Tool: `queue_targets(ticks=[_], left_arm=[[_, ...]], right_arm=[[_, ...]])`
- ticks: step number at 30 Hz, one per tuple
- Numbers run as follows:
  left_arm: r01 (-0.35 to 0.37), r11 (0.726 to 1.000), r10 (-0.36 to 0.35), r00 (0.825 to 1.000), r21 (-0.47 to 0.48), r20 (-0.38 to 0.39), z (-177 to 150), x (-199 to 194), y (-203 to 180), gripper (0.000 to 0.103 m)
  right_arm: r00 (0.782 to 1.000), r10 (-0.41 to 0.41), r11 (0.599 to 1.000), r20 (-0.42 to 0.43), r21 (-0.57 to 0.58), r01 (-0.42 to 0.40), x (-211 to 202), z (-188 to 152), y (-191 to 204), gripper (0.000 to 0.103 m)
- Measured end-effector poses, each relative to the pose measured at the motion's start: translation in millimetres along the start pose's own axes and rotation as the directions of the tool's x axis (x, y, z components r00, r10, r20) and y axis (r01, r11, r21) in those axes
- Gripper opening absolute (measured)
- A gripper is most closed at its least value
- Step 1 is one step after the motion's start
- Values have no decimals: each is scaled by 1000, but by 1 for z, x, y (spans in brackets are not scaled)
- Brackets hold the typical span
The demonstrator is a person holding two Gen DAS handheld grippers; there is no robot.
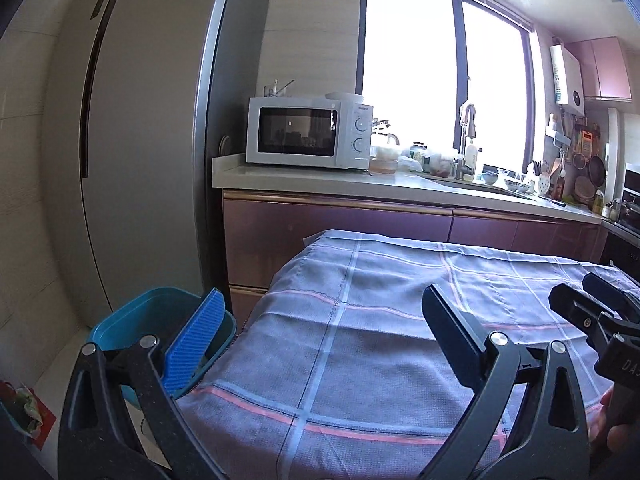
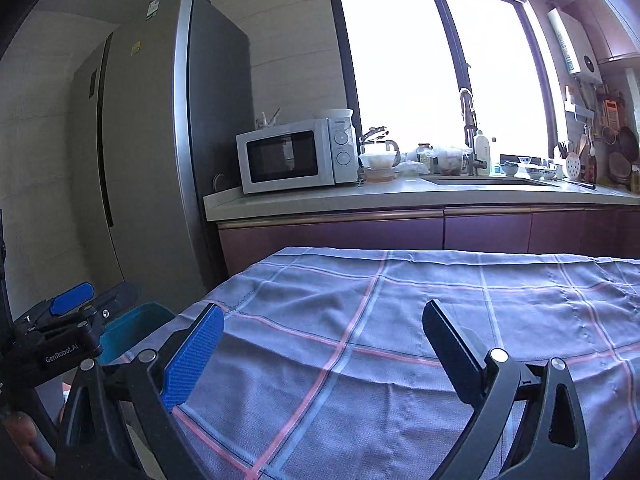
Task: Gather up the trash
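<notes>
Both grippers, left (image 1: 324, 340) and right (image 2: 324, 356), hover spread wide and empty over the checked tablecloth (image 1: 380, 280), likely because nothing on it needs picking up. Off its left edge stands the blue bin (image 1: 132, 320), upright, mouth facing up to take scraps. Something crumpled (image 1: 30, 408) on the floor may be trash; it's too blurred to tell.

A woven, matt checked cloth (image 2: 400, 320) is spread over the near bench. Ribbed blue plastic pads (image 1: 200, 340) are seen on the left claw (image 1: 320, 340). The teal bin (image 1: 140, 320) looks smooth plastic; the fridge (image 2: 160, 140) brushed metal.
</notes>
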State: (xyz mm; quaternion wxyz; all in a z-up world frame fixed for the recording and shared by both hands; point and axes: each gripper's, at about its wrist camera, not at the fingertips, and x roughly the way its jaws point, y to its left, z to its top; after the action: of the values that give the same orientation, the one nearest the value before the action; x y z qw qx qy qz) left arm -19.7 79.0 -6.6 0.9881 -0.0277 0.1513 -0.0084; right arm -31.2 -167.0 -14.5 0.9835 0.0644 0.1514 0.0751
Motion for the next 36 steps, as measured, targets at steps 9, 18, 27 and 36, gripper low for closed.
queue_targets(ticks=[9,18,27,36], left_arm=[[6,1000,-6,1000,14,21,0,-1,-7,97],[-5,999,3,999,42,50,-2,-6,-15,97],[-12,999,8,997,47,80,0,-8,-19,97],[-20,999,16,996,43,87,0,-8,-18,97]], right_arm=[[999,-39,999,18,2,39,-5,0,-6,96],[997,-64,998,34,3,64,-9,2,-10,96],[994,-87,996,64,7,86,-14,2,-13,96],[994,-83,997,64,5,83,-13,2,-15,96]])
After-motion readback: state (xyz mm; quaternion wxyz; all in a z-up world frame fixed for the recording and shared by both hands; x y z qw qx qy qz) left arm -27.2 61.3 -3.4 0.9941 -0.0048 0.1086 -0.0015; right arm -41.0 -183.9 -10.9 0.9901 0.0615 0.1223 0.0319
